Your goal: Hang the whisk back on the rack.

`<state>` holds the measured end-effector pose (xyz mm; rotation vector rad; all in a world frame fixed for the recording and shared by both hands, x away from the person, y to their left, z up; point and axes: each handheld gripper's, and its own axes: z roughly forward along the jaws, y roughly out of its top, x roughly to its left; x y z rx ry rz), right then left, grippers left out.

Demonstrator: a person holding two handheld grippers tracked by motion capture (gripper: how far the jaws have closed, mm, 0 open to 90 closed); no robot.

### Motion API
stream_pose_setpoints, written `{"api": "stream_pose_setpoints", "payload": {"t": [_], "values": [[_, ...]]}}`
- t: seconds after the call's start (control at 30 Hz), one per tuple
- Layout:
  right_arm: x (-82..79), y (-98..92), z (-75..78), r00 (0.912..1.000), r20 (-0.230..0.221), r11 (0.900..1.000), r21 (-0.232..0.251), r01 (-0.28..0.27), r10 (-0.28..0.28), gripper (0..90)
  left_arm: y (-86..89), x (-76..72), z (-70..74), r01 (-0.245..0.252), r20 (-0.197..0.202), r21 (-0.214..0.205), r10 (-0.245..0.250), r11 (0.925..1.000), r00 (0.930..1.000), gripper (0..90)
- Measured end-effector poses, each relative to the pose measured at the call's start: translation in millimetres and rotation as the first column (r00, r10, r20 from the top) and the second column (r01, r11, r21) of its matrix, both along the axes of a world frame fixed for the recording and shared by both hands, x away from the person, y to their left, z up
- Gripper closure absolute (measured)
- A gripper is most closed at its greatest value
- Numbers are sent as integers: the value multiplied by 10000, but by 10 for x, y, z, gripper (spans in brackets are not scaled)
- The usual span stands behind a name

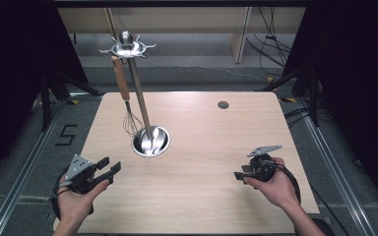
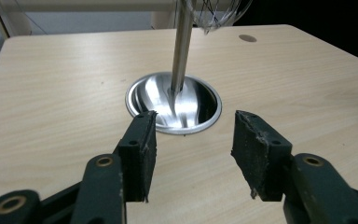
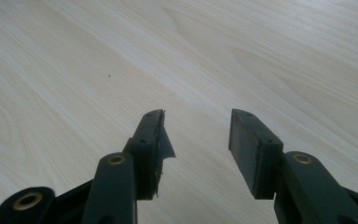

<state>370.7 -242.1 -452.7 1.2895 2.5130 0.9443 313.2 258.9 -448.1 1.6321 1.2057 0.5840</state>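
The left hand-held gripper (image 1: 109,168) sits at about 8 o'clock on the desk (image 1: 211,142), near its left front edge, held in the person's left hand (image 1: 76,201). Its jaws stand apart with nothing between them; in the left gripper view both black pads (image 2: 142,149) are bare, with plain wood showing in the gap. It points toward 1 o'clock, at the round steel base (image 1: 150,141) of the utensil stand, which lies near it, a little left of the desk's middle.

From that base a slim steel pole (image 1: 140,93) rises, leaning toward 11 o'clock, to a star-shaped hook crown (image 1: 127,47) with a ball on top. A whisk (image 1: 126,98) with a brown wooden handle hangs from a hook on the crown's left side; its wire head hangs just beside the pole and above the desk, just past the base at 10 o'clock. In the left gripper view the whisk's wires (image 2: 214,11) show at the top edge, beside the pole.

The right hand-held gripper (image 1: 239,173) rests at about 4 o'clock, held in the right hand (image 1: 275,184), pointing toward 9 o'clock, well apart from the stand. Its jaws are released too, spread wide over bare wood. A small grey cable hole (image 1: 223,104) sits at 1 o'clock.
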Motion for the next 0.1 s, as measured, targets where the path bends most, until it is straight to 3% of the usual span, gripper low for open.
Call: {"api": "stream_pose_setpoints", "payload": {"t": [0.1], "values": [[7, -13, -28, 10000, 91, 10000, 19, -13, 13, 541, 10, 25, 12, 37, 152, -114, -35, 9999, 9999, 479]]}}
